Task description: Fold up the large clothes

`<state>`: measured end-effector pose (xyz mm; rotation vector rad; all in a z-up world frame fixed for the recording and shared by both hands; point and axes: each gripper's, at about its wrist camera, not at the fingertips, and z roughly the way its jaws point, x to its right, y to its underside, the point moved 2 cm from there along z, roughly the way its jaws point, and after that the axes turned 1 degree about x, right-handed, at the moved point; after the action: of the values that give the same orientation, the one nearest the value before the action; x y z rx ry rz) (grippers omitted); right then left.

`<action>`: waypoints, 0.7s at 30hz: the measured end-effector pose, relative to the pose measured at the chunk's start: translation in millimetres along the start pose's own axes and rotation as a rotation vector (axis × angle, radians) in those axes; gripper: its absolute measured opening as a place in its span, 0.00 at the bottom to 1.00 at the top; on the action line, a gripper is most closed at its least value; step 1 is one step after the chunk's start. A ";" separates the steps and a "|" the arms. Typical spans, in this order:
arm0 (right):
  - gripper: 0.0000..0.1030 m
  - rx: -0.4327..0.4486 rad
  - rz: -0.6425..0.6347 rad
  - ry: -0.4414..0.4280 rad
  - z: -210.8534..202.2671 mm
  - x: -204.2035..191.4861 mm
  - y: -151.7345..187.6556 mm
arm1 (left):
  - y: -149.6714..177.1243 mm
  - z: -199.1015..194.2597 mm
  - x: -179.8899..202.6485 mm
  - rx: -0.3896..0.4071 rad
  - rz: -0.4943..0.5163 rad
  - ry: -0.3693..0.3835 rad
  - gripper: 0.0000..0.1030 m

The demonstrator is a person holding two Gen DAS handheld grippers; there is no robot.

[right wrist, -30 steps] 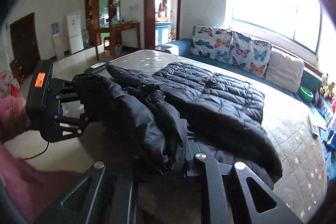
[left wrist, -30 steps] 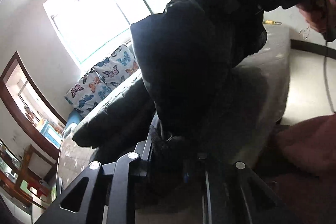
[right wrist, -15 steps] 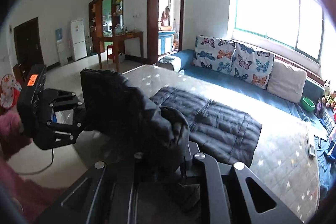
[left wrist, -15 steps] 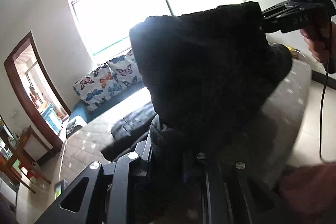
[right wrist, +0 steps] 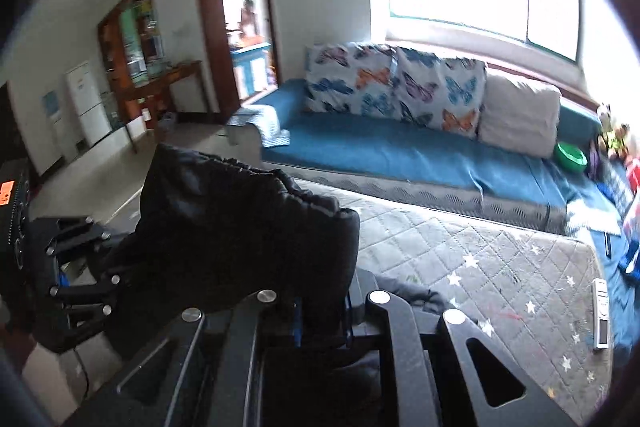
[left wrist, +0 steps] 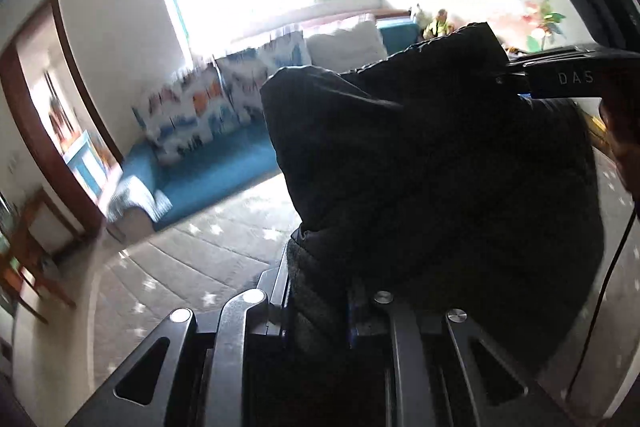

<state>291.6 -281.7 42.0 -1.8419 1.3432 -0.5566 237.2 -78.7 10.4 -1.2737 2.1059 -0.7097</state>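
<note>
A black quilted puffer jacket (left wrist: 432, 167) hangs in the air, stretched between both grippers above the grey quilted mattress (right wrist: 500, 267). My left gripper (left wrist: 318, 311) is shut on one edge of the jacket. My right gripper (right wrist: 320, 315) is shut on the other edge of the jacket (right wrist: 240, 227). The right gripper shows in the left wrist view (left wrist: 560, 79) at the jacket's upper right corner. The left gripper shows in the right wrist view (right wrist: 80, 259) at the jacket's left side. The jacket's lower part is hidden below the frames.
A blue sofa (right wrist: 400, 151) with butterfly cushions (right wrist: 396, 87) runs along the far side of the mattress under a bright window. A remote (right wrist: 601, 313) lies on the mattress's right edge. A green bowl (right wrist: 570, 157) sits on the sofa. A doorway (right wrist: 244, 27) and wooden shelves stand at the back left.
Both grippers have lifted the jacket off the mattress. A second ago most of it lay spread on the mattress; now it hangs between them and the mattress shows bare.
</note>
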 end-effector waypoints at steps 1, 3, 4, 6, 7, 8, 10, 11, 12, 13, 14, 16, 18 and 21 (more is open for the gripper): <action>0.15 -0.023 0.036 0.006 16.9 8.3 -1.8 | -1.6 14.0 -1.8 -0.022 -0.016 0.007 0.20; 0.17 -0.066 0.089 0.003 38.0 17.3 1.6 | -5.7 41.9 -1.3 -0.077 -0.047 0.033 0.20; 0.18 -0.097 0.120 0.000 50.7 23.3 3.3 | -2.8 55.3 -0.3 -0.100 -0.058 0.044 0.20; 0.18 -0.141 0.208 -0.025 67.7 37.9 9.7 | -1.3 68.7 1.9 -0.128 -0.071 0.056 0.20; 0.18 -0.153 0.236 -0.039 69.1 41.3 11.9 | 2.8 77.2 -1.9 -0.131 -0.072 0.056 0.20; 0.19 -0.154 0.256 -0.043 67.2 44.5 14.2 | 1.7 86.3 -7.7 -0.133 -0.060 0.050 0.21; 0.19 -0.137 0.250 -0.036 54.2 44.5 16.4 | 2.3 89.9 -1.7 -0.129 -0.045 0.033 0.22; 0.20 -0.136 0.242 -0.029 48.8 42.6 14.7 | 0.3 95.4 -6.0 -0.135 -0.044 0.026 0.26; 0.20 -0.140 0.227 -0.022 39.2 39.8 16.7 | -1.6 102.4 -12.5 -0.142 -0.048 0.022 0.28; 0.20 -0.147 0.210 -0.015 29.6 35.9 19.4 | 0.5 113.1 -25.7 -0.143 -0.053 0.022 0.29; 0.20 -0.151 0.197 -0.010 24.9 33.2 18.9 | 1.6 115.2 -21.3 -0.145 -0.057 0.022 0.31; 0.20 -0.163 0.147 0.009 6.0 23.9 29.6 | 8.7 126.5 -24.1 -0.144 -0.068 0.013 0.35; 0.20 -0.177 0.109 0.020 1.0 19.3 38.2 | 4.7 132.4 -30.5 -0.139 -0.072 0.006 0.41; 0.20 -0.233 0.091 0.054 17.2 25.2 48.6 | -10.6 128.7 -47.7 -0.129 -0.077 -0.020 0.47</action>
<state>283.9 -306.5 -9.2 -1.9495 1.5753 -0.4187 352.4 -58.7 -62.3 -1.4327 2.1256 -0.5988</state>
